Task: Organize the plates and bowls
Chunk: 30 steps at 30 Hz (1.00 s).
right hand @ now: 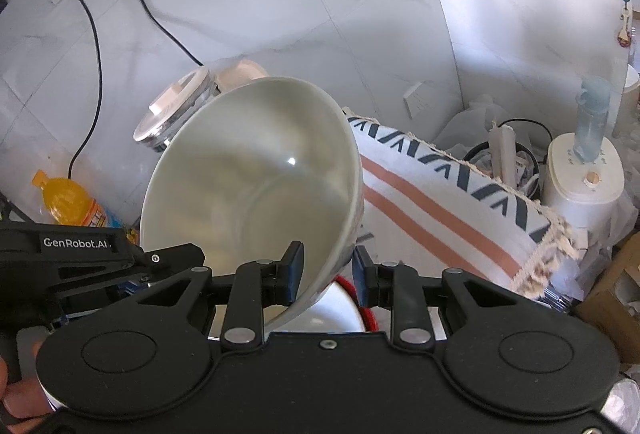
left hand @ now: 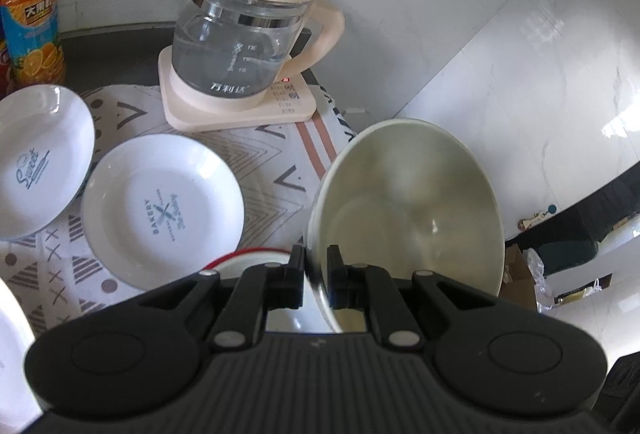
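A cream bowl (left hand: 408,218) hangs tilted above the table with its opening toward the camera. My left gripper (left hand: 316,258) is shut on its near rim, one finger inside and one outside. In the right wrist view my right gripper (right hand: 326,254) is shut on the wall of what seems to be the same bowl (right hand: 256,186). There the left gripper (right hand: 176,258) reaches that bowl's lower left rim. Two white plates with blue print (left hand: 40,154) (left hand: 164,210) lie on the patterned cloth (left hand: 280,154). A white dish with a red rim (right hand: 352,298) sits under the bowl.
A glass kettle (left hand: 244,34) on its cream base stands at the back, with an orange juice bottle (left hand: 32,6) at the far left. Another white plate's edge (left hand: 12,334) shows at lower left. A white appliance (right hand: 584,178) and clutter lie beyond the cloth's right edge.
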Tool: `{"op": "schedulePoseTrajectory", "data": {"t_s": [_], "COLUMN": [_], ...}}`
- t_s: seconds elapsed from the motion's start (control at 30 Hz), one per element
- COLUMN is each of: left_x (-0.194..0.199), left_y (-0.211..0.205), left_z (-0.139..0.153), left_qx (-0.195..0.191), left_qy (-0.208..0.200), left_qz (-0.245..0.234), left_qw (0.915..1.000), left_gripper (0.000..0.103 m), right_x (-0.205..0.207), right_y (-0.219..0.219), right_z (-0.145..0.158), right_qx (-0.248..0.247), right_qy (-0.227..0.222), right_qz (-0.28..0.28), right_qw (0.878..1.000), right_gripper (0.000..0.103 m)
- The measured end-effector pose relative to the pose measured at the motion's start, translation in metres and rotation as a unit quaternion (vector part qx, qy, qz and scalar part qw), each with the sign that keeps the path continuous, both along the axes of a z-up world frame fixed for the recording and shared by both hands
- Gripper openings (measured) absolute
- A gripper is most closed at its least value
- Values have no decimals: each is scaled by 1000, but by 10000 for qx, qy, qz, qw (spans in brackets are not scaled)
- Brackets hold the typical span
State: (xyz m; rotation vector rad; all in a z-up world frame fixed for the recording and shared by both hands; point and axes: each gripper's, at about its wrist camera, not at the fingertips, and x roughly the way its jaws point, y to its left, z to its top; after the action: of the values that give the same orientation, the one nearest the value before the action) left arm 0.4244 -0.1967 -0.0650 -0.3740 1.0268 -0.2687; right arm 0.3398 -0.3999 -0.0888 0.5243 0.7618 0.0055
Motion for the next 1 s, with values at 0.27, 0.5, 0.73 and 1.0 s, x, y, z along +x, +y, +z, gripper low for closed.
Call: {"op": "schedulePoseTrajectory", "data": {"t_s": [0.27,0.5,0.73,1.0], "left_x": [-19,-31,-39,-43], "left_y": [14,24,32,36], "left_z": [-5,-13,-28,-44], "left_qx": [-11,-10,-7,7], "left_qy": [130,271,461,653], "left_qz": [-58,-65,-62,-17], "left_qw": [9999,9996,9989,9979], "left_gripper": [9,9,9,9], "right_x": [-23,-37,-45,-48], "right_y": [14,25,32,38], "right_z": [-6,-15,-25,-34], "right_qx": [-26,-65,-95,-129], "right_qy": [109,241,417,568], "right_qz": [-32,-10,16,62], "right_qw": [9999,9997,9991,9983], "right_gripper": [26,27,28,35]}}
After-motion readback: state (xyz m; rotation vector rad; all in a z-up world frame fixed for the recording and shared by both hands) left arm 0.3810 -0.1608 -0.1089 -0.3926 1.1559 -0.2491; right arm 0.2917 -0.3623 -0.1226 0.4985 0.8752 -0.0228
